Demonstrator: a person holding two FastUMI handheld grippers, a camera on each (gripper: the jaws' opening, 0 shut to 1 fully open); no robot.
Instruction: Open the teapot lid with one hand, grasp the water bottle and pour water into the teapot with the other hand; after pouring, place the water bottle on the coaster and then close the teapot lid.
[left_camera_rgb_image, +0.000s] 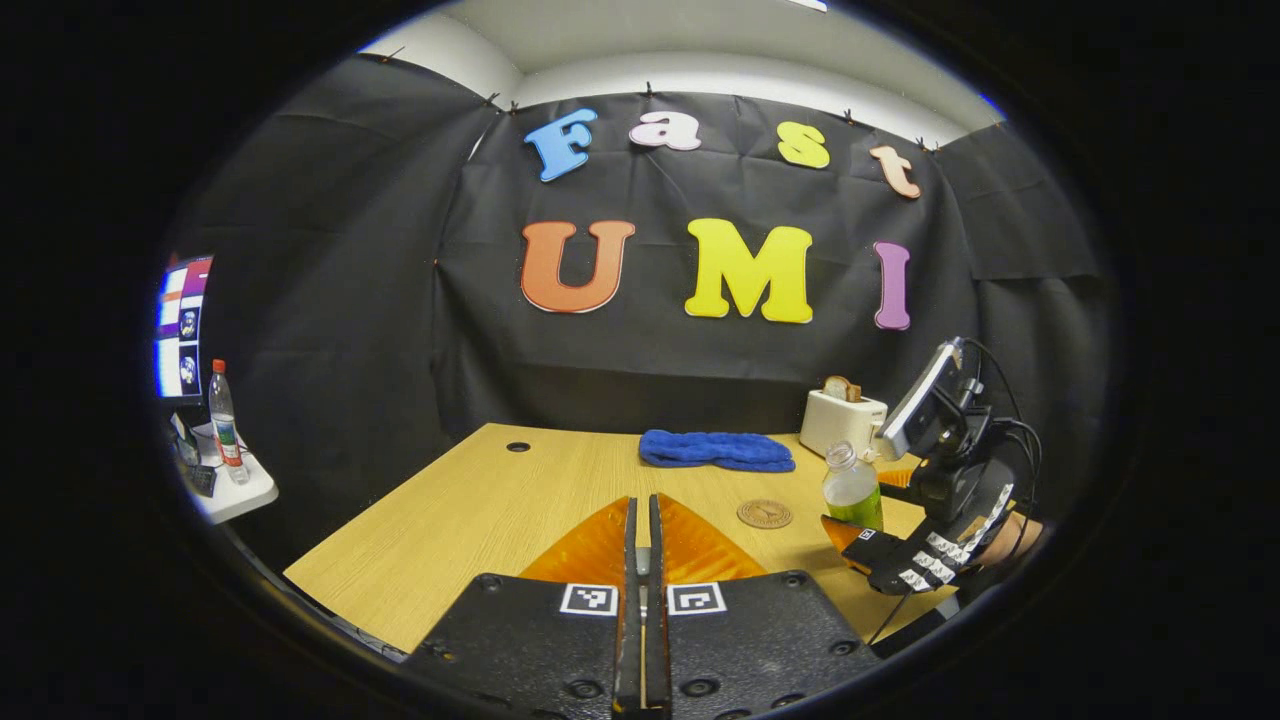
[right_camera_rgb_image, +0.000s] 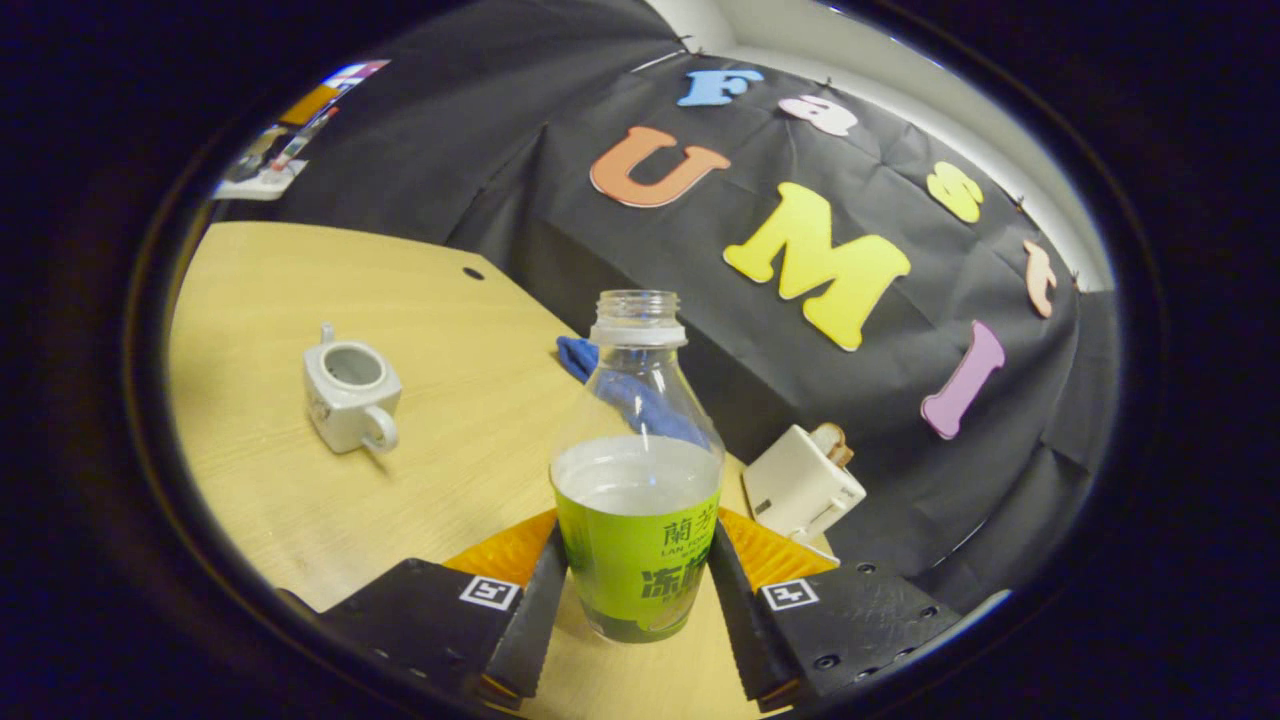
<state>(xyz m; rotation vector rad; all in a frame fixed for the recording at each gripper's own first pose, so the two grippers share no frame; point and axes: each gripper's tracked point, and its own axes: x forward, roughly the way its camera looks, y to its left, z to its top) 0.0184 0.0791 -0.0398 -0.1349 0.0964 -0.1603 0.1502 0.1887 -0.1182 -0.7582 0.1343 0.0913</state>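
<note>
A clear water bottle (right_camera_rgb_image: 638, 500) with a green label and no cap stands upright, about half full. My right gripper (right_camera_rgb_image: 635, 610) is shut on it, one finger pressing each side of the label. In the left gripper view the same bottle (left_camera_rgb_image: 852, 488) sits in the right gripper (left_camera_rgb_image: 868, 510) at the table's right, just right of a round brown coaster (left_camera_rgb_image: 765, 513). The white teapot (right_camera_rgb_image: 350, 395) stands on the table with its top uncovered. My left gripper (left_camera_rgb_image: 641, 540) is shut above the near table, with a thin pale piece, apparently the lid's knob, between its fingers.
A blue cloth (left_camera_rgb_image: 716, 450) lies at the back of the wooden table (left_camera_rgb_image: 480, 510). Right of it stands a white toaster (left_camera_rgb_image: 842, 420) with bread in it. A small side table at far left carries another bottle (left_camera_rgb_image: 225, 420).
</note>
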